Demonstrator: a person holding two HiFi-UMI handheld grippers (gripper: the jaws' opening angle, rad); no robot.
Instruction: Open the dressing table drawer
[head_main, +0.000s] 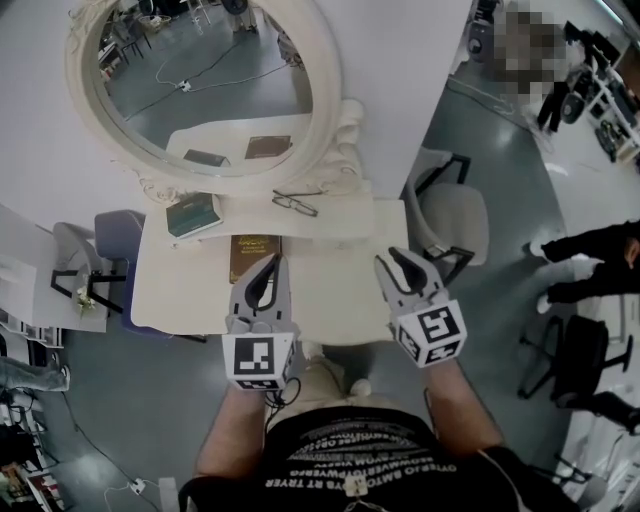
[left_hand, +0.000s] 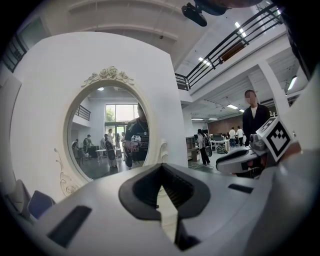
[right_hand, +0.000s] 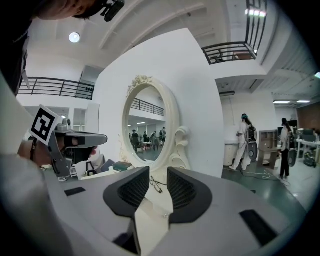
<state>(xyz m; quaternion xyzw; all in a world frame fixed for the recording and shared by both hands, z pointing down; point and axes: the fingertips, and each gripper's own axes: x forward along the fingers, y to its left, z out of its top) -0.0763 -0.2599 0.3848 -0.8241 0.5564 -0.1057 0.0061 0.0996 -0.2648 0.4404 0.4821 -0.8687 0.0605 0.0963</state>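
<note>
Drawer: its front cannot be made out in any view. The table that carries it lies directly ahead of and below both claws, its near edge just behind their tips in the head view.

Left claw: clenched, jaw tips meeting, nothing between them. It is held over the table's near left part. In the head view its tips overlap the near right corner of a brown book; whether they touch it cannot be told.

Right claw: released, jaws standing apart, with only bare table top seen through the gap. It is held over the table's near right part, level with the left claw and apart from it.

Ahead of the claws, between their two lines, a pair of glasses lies on the table top. Ahead and to the left of the left claw lies a green book. Beyond both stands an oval mirror in a cream carved frame.

To the right of the right claw, off the table, stands a grey chair. To the left of the left claw stands a blue chair.
</note>
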